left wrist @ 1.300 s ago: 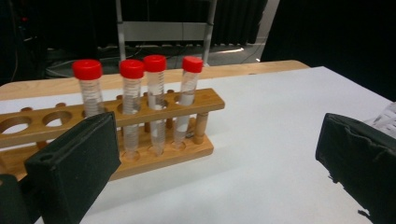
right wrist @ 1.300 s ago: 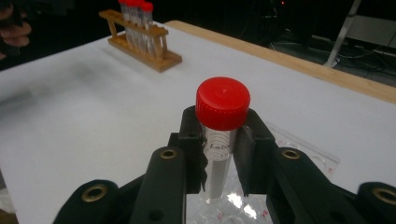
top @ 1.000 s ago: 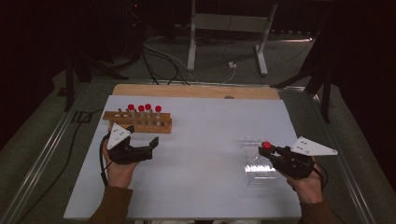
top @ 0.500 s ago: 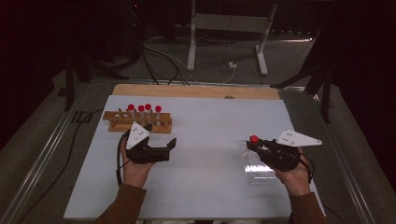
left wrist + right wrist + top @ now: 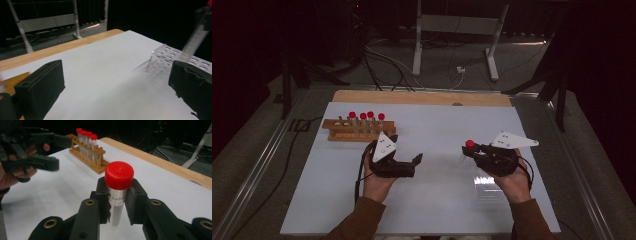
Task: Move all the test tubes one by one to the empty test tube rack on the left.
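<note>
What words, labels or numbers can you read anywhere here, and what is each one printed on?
"Labc": partial print on the red-capped tube held in the right tongs; the rest is hidden behind a jaw.
Fine lines above it on the tube: too small to read.
Graduation marks on that tube in the left gripper view: blurred, no figures legible.
Tubes in the wooden rack: no readable text.

Tube (image 5: 117, 202): clear plastic, red screw cap, printed label, standing upright, sitting clamped just under the cap between the right gripper's (image 5: 117, 201) jaws, hanging above the white table, left of the clear rack (image 5: 488, 187).
</note>
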{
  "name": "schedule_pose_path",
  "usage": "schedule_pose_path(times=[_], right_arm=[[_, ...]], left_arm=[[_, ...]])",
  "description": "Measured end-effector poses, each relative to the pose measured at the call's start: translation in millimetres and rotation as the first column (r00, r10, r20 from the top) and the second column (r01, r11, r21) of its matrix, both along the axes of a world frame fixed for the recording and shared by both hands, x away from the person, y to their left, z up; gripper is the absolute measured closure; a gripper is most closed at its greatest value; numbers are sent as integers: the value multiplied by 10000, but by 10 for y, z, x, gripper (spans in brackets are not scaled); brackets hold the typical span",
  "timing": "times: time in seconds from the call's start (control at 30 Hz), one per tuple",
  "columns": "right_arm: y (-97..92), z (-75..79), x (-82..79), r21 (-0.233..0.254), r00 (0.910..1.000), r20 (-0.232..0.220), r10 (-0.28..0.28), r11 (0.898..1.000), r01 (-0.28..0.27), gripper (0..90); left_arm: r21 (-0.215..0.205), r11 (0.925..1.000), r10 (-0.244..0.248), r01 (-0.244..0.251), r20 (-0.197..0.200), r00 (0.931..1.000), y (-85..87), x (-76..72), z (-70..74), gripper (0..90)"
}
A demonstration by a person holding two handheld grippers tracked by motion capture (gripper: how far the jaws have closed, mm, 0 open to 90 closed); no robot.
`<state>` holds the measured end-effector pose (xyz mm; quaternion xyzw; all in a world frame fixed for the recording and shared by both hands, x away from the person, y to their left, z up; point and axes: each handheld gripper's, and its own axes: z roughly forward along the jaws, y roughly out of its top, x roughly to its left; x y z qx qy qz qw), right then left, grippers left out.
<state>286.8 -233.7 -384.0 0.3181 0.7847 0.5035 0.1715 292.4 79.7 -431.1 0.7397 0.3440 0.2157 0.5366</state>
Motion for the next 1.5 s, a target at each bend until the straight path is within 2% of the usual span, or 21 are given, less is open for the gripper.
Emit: schedule_pose_path(times=[0.23, 0.5, 0.6, 0.67, 0.93, 1.07, 1.33, 1.5], right_arm=[[130, 6, 31, -61, 9998, -59, 192, 9998, -192, 740], [254, -4, 54, -55, 9991, -128, 392, 9992, -393, 740], [291, -12, 58, -55, 9989, -161, 438, 9990, -439, 740], [311, -19, 61, -35, 9987, -178, 479, 9988, -479, 740], [381, -37, 61, -7, 9978, -233, 628, 9980, -628, 740], [402, -39, 57, 5, 9973, -253, 683, 9977, -683, 740], [410, -51, 52, 18, 9966, -289, 767, 9971, -767, 740], [401, -58, 51, 22, 9965, -325, 769, 9970, -769, 741]], left_arm=[[51, 9978, -655, 655, -32, 9978, -237, -19, -16, 44], [223, 9908, -1339, 1338, 22, 9910, -469, -51, -23, 96], [172, 9888, -1486, 1485, 72, 9889, -522, -62, -26, 166], [180, 9874, -1576, 1574, 80, 9875, -552, -68, -29, 183], [143, 9793, -2024, 2020, 282, 9789, -642, -92, -56, 499], [63, 9772, -2121, 2120, 315, 9767, -671, -97, -68, 598], [40, 9763, -2163, 2163, 428, 9754, -689, -100, -77, 715], [-55, 9752, -2206, 2211, 449, 9743, -686, -103, -80, 748]])
